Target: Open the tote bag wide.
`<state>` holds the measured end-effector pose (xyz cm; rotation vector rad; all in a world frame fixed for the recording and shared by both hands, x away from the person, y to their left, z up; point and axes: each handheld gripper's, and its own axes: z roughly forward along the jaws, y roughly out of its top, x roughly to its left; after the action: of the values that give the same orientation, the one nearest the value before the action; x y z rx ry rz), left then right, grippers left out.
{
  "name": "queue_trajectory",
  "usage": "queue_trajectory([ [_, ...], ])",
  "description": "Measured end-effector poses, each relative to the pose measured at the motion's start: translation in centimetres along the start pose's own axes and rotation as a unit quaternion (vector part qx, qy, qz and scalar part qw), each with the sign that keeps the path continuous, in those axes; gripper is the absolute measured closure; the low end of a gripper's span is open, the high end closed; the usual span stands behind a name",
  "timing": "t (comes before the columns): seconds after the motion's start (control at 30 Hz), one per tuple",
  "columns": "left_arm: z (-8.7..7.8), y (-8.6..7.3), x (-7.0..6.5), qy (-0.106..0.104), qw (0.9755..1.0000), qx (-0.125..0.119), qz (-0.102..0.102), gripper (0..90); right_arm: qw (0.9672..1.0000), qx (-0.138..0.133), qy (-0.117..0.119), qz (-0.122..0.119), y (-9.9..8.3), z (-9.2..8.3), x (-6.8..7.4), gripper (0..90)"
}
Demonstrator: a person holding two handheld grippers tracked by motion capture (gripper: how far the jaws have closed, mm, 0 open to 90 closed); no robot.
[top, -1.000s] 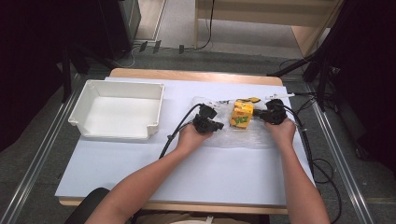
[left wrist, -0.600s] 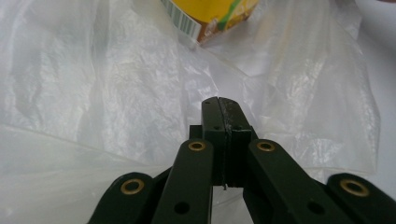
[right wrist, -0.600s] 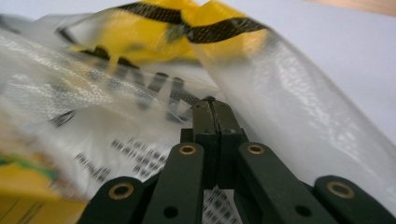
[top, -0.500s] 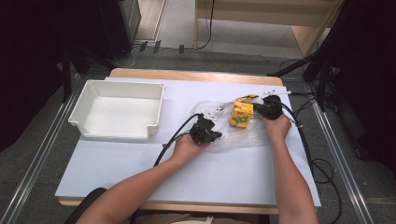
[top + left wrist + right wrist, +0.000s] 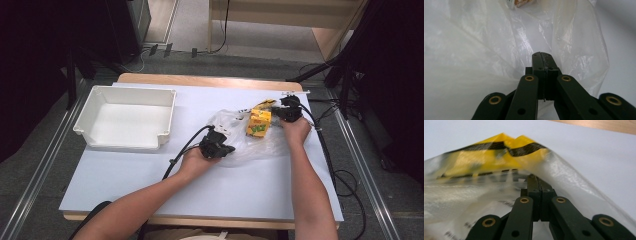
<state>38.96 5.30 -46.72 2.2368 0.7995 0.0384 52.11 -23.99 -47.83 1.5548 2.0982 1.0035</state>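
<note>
A clear plastic bag lies crumpled on the white table, with a yellow juice carton standing in or behind it. My left gripper is shut on the bag's near-left edge; in the left gripper view the film spreads away from the closed tips, and a corner of the carton shows at the top. My right gripper is shut on the bag's far-right edge. In the right gripper view the film drapes over the closed tips, with a yellow, black-striped packet behind it.
An empty white tray sits at the table's left. Black cables trail from both grippers, the left one looping toward the near edge. The table's wooden far edge lies beyond the bag, and metal rails run along both sides.
My left gripper has drawn back toward the near edge with the bag's edge in it. The right gripper has shifted slightly farther away. The bag is stretched wider between them.
</note>
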Motion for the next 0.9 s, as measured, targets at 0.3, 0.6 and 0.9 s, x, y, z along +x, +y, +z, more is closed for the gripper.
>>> queue_trajectory([
  [0.3, -2.0, 2.8, 0.1, 0.002, 0.9995, -0.031, 0.005, 90.0, 0.9984, -0.036, 0.039, -0.021, 0.6, -3.8, 1.2, 90.0],
  [0.6, -3.3, 6.5, 1.2, 0.018, 0.9980, -0.059, 0.015, 90.0, 0.9963, -0.041, 0.058, -0.050, 0.2, -7.0, 2.3, 90.0],
  [0.9, -1.3, 9.4, 4.2, 0.020, 0.9980, -0.059, 0.012, 90.0, 0.9945, -0.037, 0.074, -0.064, -2.1, -8.5, 3.3, 90.0],
])
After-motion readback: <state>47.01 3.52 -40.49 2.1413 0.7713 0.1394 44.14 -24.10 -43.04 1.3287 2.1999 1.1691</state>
